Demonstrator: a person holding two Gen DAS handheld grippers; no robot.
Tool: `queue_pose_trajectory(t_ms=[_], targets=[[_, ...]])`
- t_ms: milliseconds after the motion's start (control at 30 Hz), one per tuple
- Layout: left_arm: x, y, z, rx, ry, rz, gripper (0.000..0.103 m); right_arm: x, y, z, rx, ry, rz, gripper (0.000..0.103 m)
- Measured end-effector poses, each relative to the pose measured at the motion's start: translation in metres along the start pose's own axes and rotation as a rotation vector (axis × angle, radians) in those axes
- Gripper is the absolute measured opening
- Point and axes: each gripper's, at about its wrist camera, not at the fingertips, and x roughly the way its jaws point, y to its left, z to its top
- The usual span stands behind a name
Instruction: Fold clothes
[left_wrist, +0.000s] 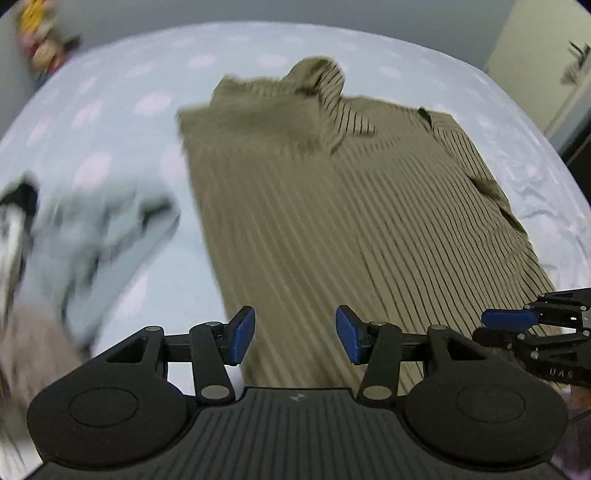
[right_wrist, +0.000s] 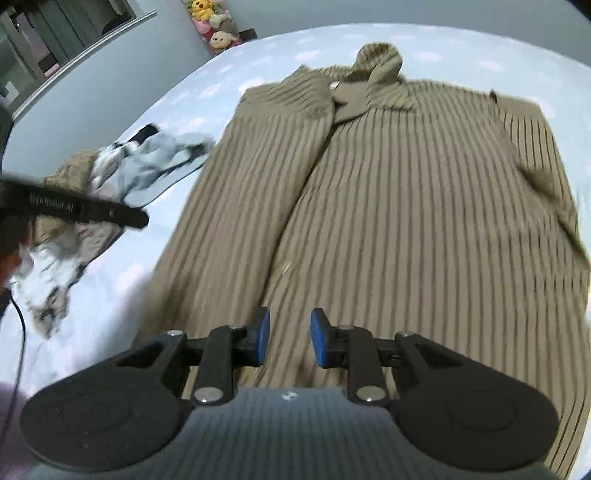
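Here, left wrist view: the left tool (left_wrist: 295, 334) hangs with jaws apart and empty over the near hem of the olive striped shirt (left_wrist: 332, 206), which lies spread on the bed (left_wrist: 110, 110) with one sleeve laid across its chest; unfolded clothes (left_wrist: 85, 236) lie beside it. Right wrist view: the right tool (right_wrist: 290, 341), jaws parted and empty, sits over the hem; judged mid-fold, next move needs both tools to pinch the hem.

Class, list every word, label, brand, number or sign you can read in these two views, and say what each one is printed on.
"UAB", partly legible: on the body of the right gripper, left wrist view.
White lettering on the left gripper's black side, right wrist view: too blurred to read.
Small logo on each camera mount: no readable text.
Striped shirt: no readable text.
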Motion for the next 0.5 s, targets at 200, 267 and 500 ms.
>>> queue_pose_trajectory(t_ms=[200,267,500], targets=[[0.046,-0.009,0.084,0.220,-0.052,0.048,0.050,0.051,-0.032,0.046,0.038,-0.078,-0.028,0.035],[0.064,-0.012,0.110,0.295,-0.054,0.069,0.052,0.067,-0.043,0.057,0.054,-0.098,-0.031,0.035],[0.119,-0.023,0.170,0.484,-0.011,0.074,0.056,0.104,-0.077,0.093,0.056,-0.116,-0.034,0.037]])
